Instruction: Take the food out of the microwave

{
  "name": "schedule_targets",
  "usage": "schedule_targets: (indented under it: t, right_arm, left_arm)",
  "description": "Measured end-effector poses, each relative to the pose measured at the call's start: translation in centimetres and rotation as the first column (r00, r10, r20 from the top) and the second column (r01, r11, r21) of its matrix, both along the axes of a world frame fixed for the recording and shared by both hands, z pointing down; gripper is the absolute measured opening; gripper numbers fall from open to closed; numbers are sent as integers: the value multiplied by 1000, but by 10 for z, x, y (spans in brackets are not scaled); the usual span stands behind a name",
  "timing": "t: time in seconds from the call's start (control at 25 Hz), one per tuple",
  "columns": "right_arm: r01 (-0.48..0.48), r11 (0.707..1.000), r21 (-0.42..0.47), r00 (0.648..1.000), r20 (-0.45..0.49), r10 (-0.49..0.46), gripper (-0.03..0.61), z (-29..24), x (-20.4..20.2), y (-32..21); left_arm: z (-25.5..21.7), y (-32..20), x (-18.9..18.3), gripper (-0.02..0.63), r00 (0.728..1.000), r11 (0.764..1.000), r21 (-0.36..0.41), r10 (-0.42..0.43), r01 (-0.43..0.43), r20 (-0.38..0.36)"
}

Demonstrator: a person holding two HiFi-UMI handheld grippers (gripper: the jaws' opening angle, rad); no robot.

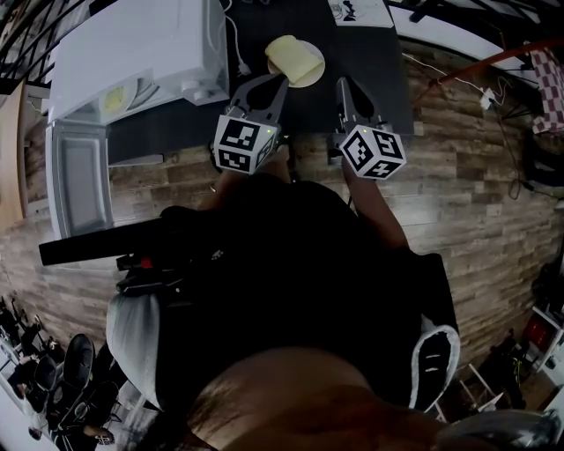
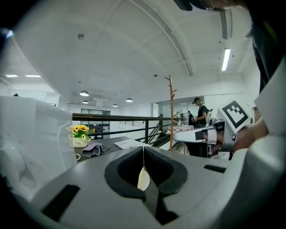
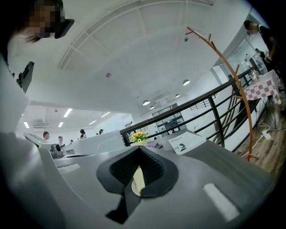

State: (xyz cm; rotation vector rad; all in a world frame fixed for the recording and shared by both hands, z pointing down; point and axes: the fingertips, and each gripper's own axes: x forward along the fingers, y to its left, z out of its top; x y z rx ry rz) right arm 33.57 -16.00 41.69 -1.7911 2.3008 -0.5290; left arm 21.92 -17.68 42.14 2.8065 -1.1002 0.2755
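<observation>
A white plate (image 1: 296, 60) with pale yellow food lies on the dark table (image 1: 370, 62), right of the white microwave (image 1: 132, 48). The microwave's door (image 1: 79, 172) hangs open; a yellowish patch shows in its opening. My left gripper (image 1: 280, 82) points at the plate's near edge, jaws shut, nothing held. My right gripper (image 1: 342, 85) hovers just right of the plate, also shut and empty. In the left gripper view the left gripper (image 2: 143, 154) shows a cream sliver of plate (image 2: 143, 180) beyond its shut jaws. The right gripper (image 3: 139, 150) likewise frames the plate (image 3: 138, 181).
A printed sheet (image 1: 359, 11) lies at the table's far edge. A pot of yellow flowers (image 2: 80, 136) and a grey cloth (image 2: 94, 148) sit farther back. A railing (image 3: 201, 107) and a wooden coat stand (image 2: 171, 112) stand behind the table. People are in the background.
</observation>
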Motion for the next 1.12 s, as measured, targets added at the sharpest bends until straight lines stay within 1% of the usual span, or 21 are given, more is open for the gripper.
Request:
schedule_targets:
  t: [0.28,0.48,0.72,1.0,1.12]
  right_arm:
    - [24,998,57,999,-50,-21,0,-12,-7,10]
    - [37,996,80,996,-79,-30,0,-17,-10,14]
    - [40,995,87,996,-87,-32,0,-18,-9,19]
    - [45,995,85,995,-89,-37,0,-16,-10,21]
    - [42,996,84,996,-86,-35,2,-15,-10,22]
  left_arm:
    - [-1,7,0,8,1000,1000,13,3,-3,8]
    - [-4,11,2,8,1000,1000,20,14,-14,7]
    - [-7,14,4,8,1000,1000,26,16,-16,6]
    - [-3,17,6,8,999,999,39,28,-30,37]
    - [-5,20,9,8,998,998,40,43,-44,35]
